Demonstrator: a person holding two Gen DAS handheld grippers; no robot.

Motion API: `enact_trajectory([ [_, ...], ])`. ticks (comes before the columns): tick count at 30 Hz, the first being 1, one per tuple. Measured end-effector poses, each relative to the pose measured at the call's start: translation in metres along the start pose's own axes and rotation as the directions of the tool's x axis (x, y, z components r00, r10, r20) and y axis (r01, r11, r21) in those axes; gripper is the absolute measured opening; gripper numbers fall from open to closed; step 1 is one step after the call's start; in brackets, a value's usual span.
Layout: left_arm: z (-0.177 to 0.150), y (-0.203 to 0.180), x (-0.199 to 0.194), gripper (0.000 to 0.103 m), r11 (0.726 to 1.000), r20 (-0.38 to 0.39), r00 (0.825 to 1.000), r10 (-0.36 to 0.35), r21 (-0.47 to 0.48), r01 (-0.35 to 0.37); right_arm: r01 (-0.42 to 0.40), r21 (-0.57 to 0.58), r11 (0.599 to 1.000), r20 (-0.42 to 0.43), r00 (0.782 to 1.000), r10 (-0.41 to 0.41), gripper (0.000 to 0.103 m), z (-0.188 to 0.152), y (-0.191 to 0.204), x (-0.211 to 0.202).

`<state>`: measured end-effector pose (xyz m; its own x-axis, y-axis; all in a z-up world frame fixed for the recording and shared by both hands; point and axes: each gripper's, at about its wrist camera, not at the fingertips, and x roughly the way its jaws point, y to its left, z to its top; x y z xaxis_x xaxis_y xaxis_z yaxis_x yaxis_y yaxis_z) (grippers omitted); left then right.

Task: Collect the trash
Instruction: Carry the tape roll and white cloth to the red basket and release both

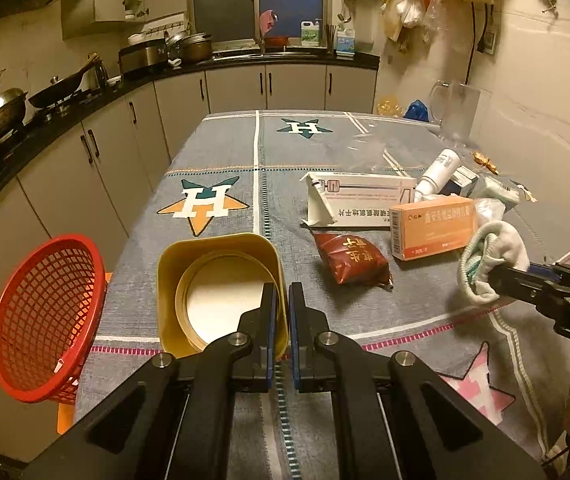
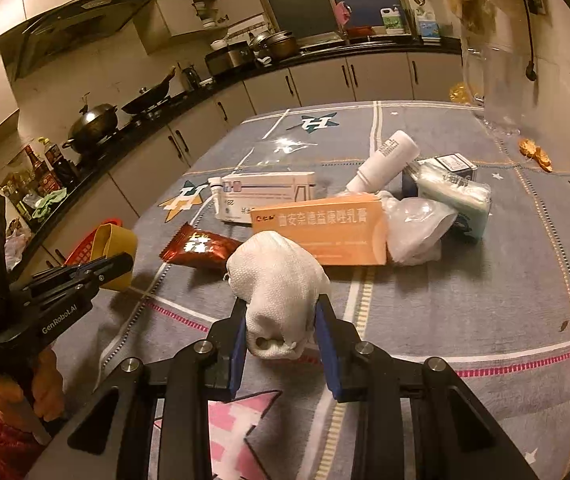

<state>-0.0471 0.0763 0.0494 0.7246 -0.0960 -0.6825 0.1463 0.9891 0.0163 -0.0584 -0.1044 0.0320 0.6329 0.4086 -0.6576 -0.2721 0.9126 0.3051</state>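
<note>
The left gripper (image 1: 283, 304) sits at lower centre of the left wrist view with its jaws clenched on the near wall of a yellow tub (image 1: 221, 280), which is tipped so its open mouth faces the camera and a round lid or disc shows inside. A red mesh basket (image 1: 45, 320) hangs tilted at the lower left of that frame, just beside the tub and past the edge of the worktop (image 1: 221, 152), which carries a grey cloth with star prints. The right gripper (image 2: 281, 320) occupies the lower centre of the right wrist view, jaws grasping a bunched white sock (image 2: 277, 280) held just above the cloth; the same sock appears at the right edge of the left wrist view, with green trim at its opening. Remaining items lie in a cluster at centre right of the worktop: a dark red snack packet (image 1: 351, 260), an orange medicine box (image 1: 433, 226), a white medicine box (image 1: 361, 198) with one end flap open, a white bottle (image 1: 439, 170) leaning on the pile, a crumpled clear plastic bag (image 2: 417, 228) touching the orange box, and a pale green tissue pack (image 2: 457, 196). A clear pitcher (image 1: 457, 108) stands at the far right corner.
</note>
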Motion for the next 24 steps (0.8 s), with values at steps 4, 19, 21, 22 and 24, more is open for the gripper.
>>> enact_trajectory([
  [4, -0.003, -0.002, -0.001, 0.005, 1.0, -0.001, 1.0, 0.006, 0.003, -0.006, -0.007, -0.003, 1.0, -0.008, 1.0, 0.007, 0.034, -0.001, 0.003, 0.001],
  [19, -0.007, 0.004, -0.006, 0.006, 1.0, 0.002, 1.0, 0.001, -0.032, -0.001, -0.044, -0.039, 0.998, -0.019, 0.999, 0.043, 0.034, 0.002, 0.021, 0.005],
  [21, -0.007, 0.003, -0.007, 0.006, 1.0, 0.005, 1.0, 0.004, -0.029, -0.003, -0.052, -0.048, 0.997, -0.021, 0.998, 0.051, 0.034, 0.003, 0.025, 0.005],
  [22, -0.006, 0.003, -0.008, 0.006, 1.0, 0.007, 1.0, 0.007, -0.027, -0.007, -0.055, -0.051, 0.997, -0.022, 0.998, 0.054, 0.034, 0.003, 0.028, 0.006],
  [24, -0.007, 0.003, -0.009, 0.006, 1.0, 0.008, 1.0, 0.01, -0.025, -0.01, -0.062, -0.056, 0.997, -0.027, 0.998, 0.06, 0.034, 0.003, 0.031, 0.007],
])
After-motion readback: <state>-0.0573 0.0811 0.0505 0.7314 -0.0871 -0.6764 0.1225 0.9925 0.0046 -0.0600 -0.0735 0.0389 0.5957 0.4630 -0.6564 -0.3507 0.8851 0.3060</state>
